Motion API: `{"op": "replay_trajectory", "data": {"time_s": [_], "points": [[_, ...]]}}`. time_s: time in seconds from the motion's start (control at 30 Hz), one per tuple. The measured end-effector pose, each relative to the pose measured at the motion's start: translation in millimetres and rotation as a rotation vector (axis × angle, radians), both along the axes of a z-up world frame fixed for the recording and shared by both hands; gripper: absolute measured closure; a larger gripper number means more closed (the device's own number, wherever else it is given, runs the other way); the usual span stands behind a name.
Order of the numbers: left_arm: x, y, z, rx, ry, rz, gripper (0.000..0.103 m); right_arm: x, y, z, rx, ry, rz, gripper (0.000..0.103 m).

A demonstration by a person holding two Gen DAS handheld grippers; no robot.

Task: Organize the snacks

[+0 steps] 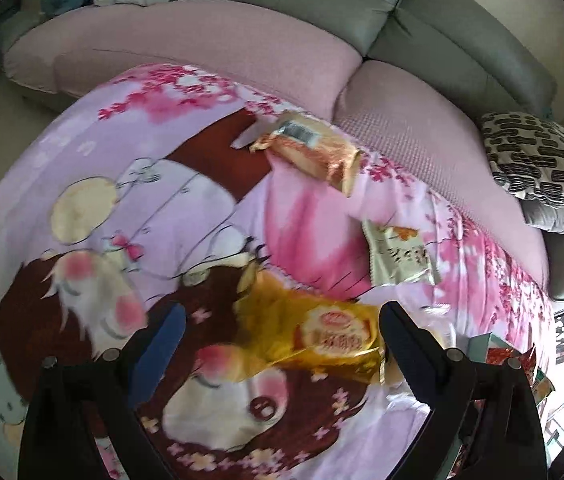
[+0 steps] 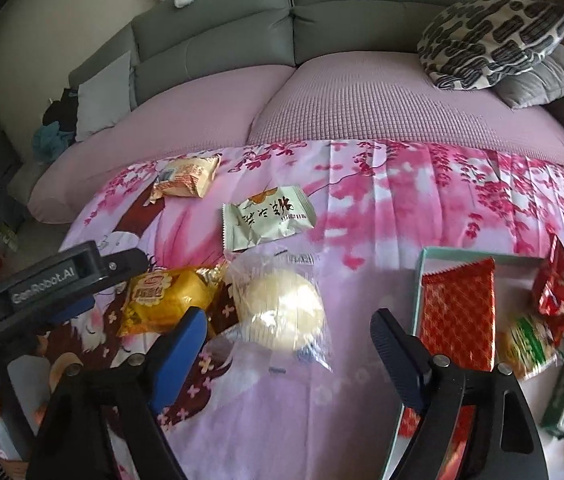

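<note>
A yellow snack packet (image 1: 321, 336) lies on the pink printed cloth (image 1: 186, 216), between the fingertips of my left gripper (image 1: 282, 320), which is open; its pads do not press on the packet. In the right wrist view a clear packet holding a pale round bun (image 2: 282, 312) lies between and just ahead of the spread fingers of my right gripper (image 2: 289, 332), untouched. The yellow packet (image 2: 166, 300) sits just left of the bun, with the left gripper (image 2: 118, 284) reaching it from the left.
An orange-gold packet (image 2: 186, 178) and a pale green packet (image 2: 268, 216) lie farther back on the cloth. A teal-rimmed box (image 2: 425, 256) at the right holds a red packet (image 2: 457, 312) and several others. Behind are pink sofa cushions (image 2: 361, 104) and a patterned pillow (image 2: 489, 36).
</note>
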State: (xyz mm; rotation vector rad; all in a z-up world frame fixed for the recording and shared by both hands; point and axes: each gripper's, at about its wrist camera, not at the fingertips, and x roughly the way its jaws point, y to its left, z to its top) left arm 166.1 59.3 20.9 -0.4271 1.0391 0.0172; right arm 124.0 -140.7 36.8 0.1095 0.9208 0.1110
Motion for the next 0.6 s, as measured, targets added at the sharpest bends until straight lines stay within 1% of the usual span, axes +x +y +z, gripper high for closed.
{"op": "replay_trajectory", "data": {"time_s": [0.07, 0.3, 0.4, 0.6], "points": [[3, -5, -3, -0.010, 0.001, -0.025, 0.005, 6, 2, -4, -0.006, 0.013, 0.007, 0.017], [14, -29, -22, 0.008, 0.059, -0.114, 0.005, 19, 4, -19, -0.023, 0.048, 0.020, 0.017], [17, -34, -29, 0.033, 0.081, -0.122, 0.005, 22, 5, -24, -0.029, 0.061, 0.022, 0.017], [22, -29, -36, 0.023, 0.105, -0.105, 0.005, 30, 5, -35, -0.029, 0.093, 0.021, 0.017]]}}
